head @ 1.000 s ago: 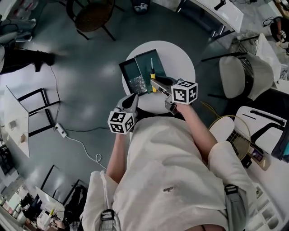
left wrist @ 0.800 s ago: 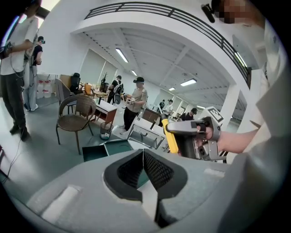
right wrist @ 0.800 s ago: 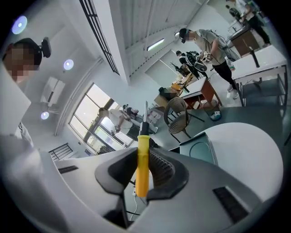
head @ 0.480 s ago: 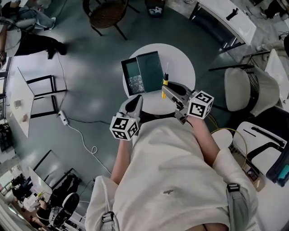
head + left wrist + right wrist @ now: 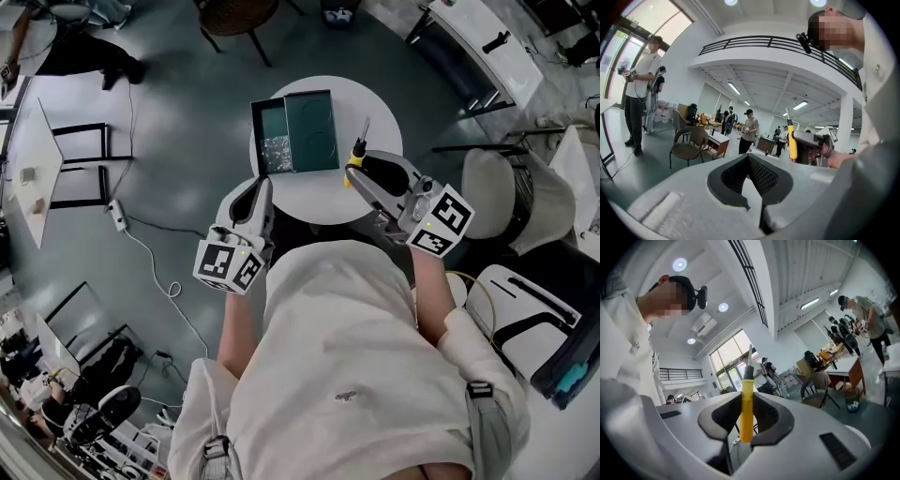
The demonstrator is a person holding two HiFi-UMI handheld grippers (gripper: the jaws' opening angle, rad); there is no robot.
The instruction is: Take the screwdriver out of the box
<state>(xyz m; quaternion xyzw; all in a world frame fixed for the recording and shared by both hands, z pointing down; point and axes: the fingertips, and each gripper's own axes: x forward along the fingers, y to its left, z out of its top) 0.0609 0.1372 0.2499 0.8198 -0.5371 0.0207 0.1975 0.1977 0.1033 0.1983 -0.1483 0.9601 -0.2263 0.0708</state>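
Below, open box (image 5: 314, 127) on round table (image 5: 380, 105) — chair (image 5: 232, 11) beyond

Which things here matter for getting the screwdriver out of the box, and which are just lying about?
Part of the job:
- screwdriver, out of the box, clamped in the right gripper's fingers
- open box
- round table under it

Just lying about:
- left gripper, shut, empty
- brown chair
- white chair
- power strip on the floor
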